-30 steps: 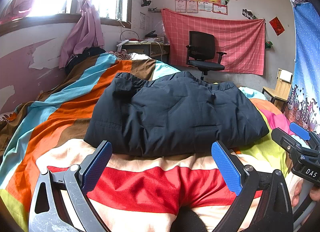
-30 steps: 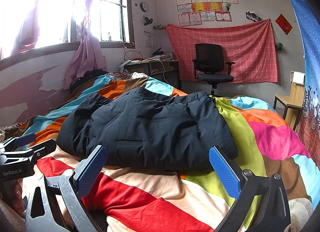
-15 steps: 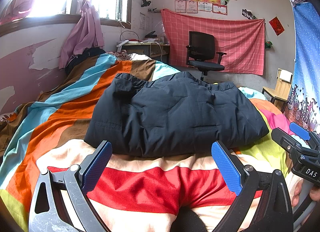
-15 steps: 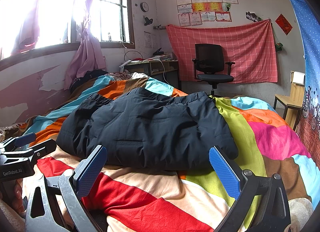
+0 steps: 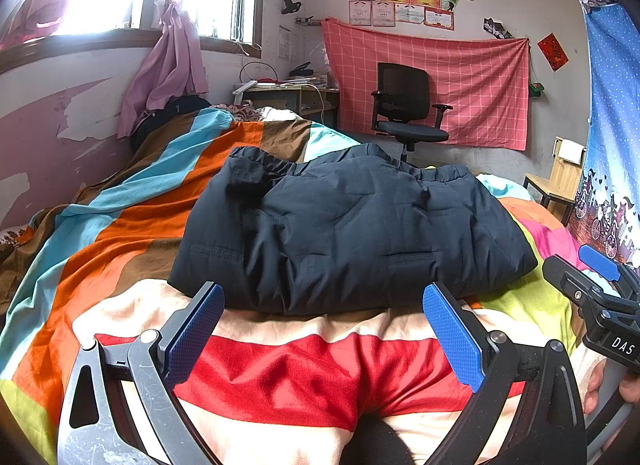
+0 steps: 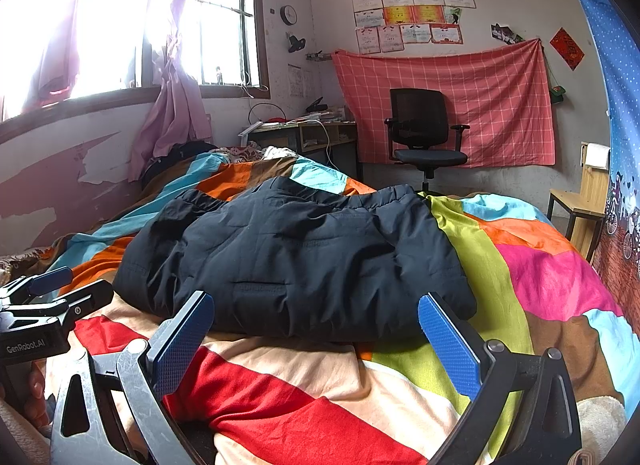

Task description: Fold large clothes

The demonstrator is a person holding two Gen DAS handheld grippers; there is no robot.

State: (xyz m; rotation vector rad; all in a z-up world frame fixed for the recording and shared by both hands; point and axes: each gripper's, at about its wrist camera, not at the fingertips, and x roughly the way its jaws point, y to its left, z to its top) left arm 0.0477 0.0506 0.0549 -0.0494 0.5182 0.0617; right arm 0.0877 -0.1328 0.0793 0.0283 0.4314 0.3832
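Note:
A dark navy padded jacket [image 5: 344, 229] lies folded in a thick bundle on a bed with a striped multicolour cover [image 5: 304, 369]. In the right wrist view the same jacket [image 6: 296, 257] sits centre-left. My left gripper [image 5: 322, 329] is open, its blue pads just short of the jacket's near edge, nothing between them. My right gripper [image 6: 316, 341] is open too, close to the near edge. Each gripper shows at the side of the other's view: the right gripper [image 5: 600, 289] at the far right, the left gripper [image 6: 48, 305] at the far left.
A black office chair [image 5: 408, 105] stands beyond the bed before a red checked cloth [image 5: 460, 77]. A cluttered desk [image 5: 288, 93] is under the window. A wooden stool [image 5: 560, 185] stands right of the bed. A peeling wall [image 5: 48, 133] runs along the left.

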